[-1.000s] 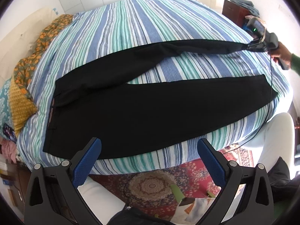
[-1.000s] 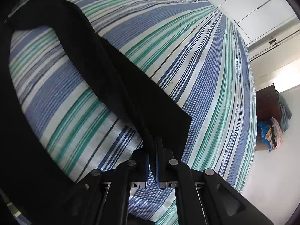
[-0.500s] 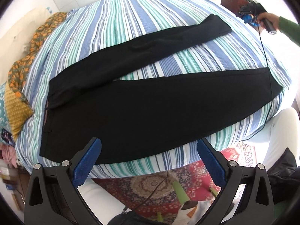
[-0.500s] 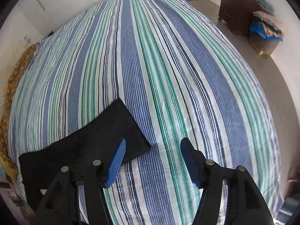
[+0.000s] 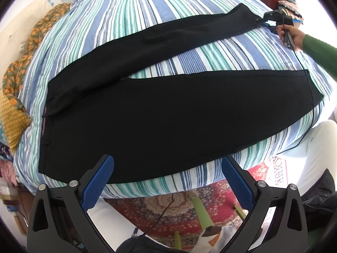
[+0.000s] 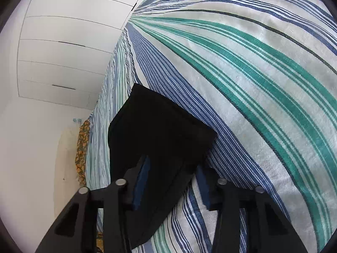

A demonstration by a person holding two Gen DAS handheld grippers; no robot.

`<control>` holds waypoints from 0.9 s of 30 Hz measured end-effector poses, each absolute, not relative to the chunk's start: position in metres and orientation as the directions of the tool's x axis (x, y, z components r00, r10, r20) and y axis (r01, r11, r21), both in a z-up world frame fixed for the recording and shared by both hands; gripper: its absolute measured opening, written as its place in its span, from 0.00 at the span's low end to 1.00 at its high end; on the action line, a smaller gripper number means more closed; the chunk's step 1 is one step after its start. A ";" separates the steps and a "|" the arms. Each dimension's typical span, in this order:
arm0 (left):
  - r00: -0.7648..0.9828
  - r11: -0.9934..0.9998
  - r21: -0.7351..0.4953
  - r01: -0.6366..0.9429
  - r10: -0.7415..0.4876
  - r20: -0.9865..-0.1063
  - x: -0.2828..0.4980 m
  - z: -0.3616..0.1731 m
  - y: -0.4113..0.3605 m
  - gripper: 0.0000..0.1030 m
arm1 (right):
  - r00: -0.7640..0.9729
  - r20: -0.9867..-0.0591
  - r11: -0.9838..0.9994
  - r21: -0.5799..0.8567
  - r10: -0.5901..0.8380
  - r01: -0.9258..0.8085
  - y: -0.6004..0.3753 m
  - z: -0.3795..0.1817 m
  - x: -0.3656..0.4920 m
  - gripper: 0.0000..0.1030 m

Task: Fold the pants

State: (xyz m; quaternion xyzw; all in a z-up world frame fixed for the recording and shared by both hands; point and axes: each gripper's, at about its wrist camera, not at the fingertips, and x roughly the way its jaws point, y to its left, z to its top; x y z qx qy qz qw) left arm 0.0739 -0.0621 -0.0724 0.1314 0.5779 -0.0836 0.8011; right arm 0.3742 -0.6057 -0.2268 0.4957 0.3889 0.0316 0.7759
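The black pants (image 5: 168, 113) lie spread flat on the striped bed (image 5: 221, 52), legs splayed. The right claw (image 6: 171, 181) is closing around the far leg's hem, likely to carry it over the near leg. The left claw (image 5: 168, 181) hangs wide and empty above the near edge.

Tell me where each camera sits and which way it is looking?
Left wrist: sits on the left gripper beside the bed, looks steeply down over the black pants; shows its own blue fingers, a hand and green sleeve.
Right wrist: sits on the right gripper low over the bed, looks along the stripes toward white cupboards; shows its fingers closing around the pant-leg hem.
Both see the pants, the bed, the right gripper.
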 end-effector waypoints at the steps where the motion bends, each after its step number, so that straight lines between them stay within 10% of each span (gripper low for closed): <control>1: 0.325 0.953 0.119 0.280 0.023 -0.946 0.075 -0.072 -0.060 0.99 | 0.694 -0.595 0.540 0.768 0.405 0.343 -0.602 -0.221 0.373 0.11; 7: 0.325 0.974 0.101 0.201 0.031 -0.945 0.098 -0.087 -0.033 0.99 | 0.619 -0.743 0.794 0.526 0.255 0.304 -0.593 -0.174 0.315 0.13; 10: 0.358 0.982 0.105 0.159 0.042 -0.933 0.128 -0.093 -0.016 0.99 | 0.501 -0.852 0.864 0.359 0.151 0.352 -0.593 -0.188 0.305 0.44; 14: 0.452 0.988 0.132 0.076 0.084 -0.888 0.192 -0.100 0.017 0.99 | 0.536 -0.843 0.899 0.206 -0.037 0.386 -0.570 -0.163 0.306 0.48; 23: 0.397 0.974 0.187 -0.125 0.222 -0.891 0.351 -0.182 0.083 0.98 | 0.387 -0.683 0.783 0.575 0.620 -0.239 -0.273 -0.140 0.364 0.48; 27: 0.322 0.950 0.233 -0.208 0.292 -0.901 0.362 -0.203 0.126 1.00 | 0.229 -0.728 0.752 0.554 0.646 -0.358 -0.153 -0.177 0.381 0.48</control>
